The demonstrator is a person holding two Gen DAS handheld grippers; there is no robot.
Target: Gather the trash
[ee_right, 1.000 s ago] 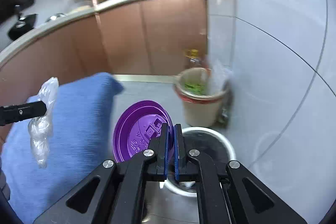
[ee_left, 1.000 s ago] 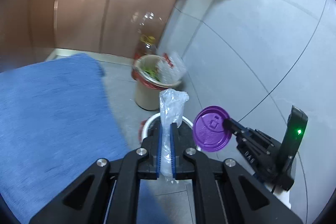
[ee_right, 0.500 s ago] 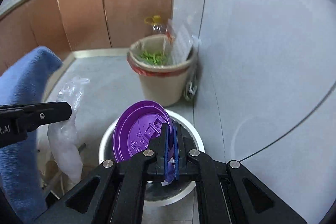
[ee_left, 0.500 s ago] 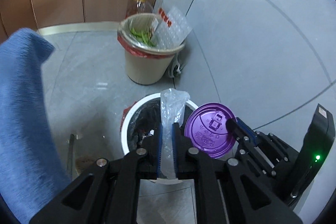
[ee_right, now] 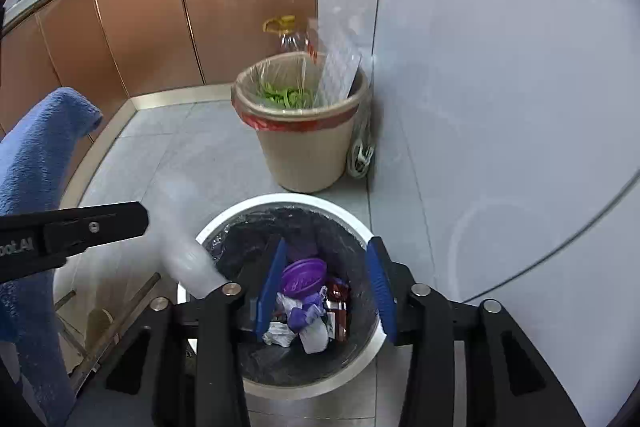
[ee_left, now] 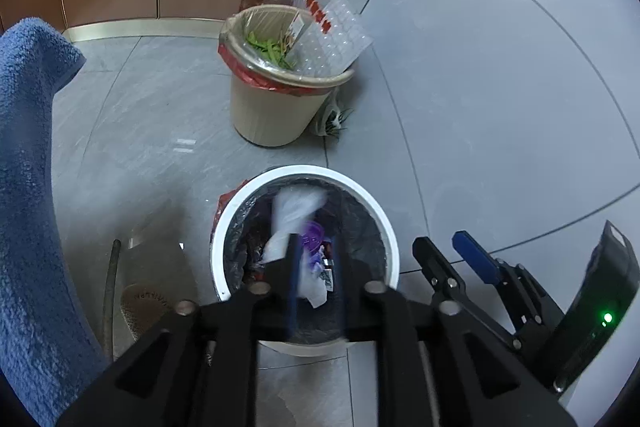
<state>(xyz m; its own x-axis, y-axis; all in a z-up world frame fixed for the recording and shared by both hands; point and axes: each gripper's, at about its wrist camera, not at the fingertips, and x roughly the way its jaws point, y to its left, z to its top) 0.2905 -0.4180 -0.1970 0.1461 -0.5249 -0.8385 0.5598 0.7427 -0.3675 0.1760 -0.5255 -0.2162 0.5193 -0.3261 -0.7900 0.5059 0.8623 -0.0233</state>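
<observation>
Purple lid [ee_right: 303, 275] lies inside white bin [ee_right: 362, 227] among crumpled scraps. Clear plastic bag [ee_left: 294, 215], blurred, sits over the bin mouth, free of both grippers. Left gripper [ee_left: 315, 267] over the bin, fingers spread, holding nothing. Right gripper [ee_right: 326, 285] likewise released. Beige bin [ee_right: 304, 151] just behind white bin; blue towel [ee_right: 32, 163] to its left.

Purple lid [ee_right: 303, 275], clear bag [ee_left: 294, 217] inside white bin [ee_left: 376, 213].
</observation>
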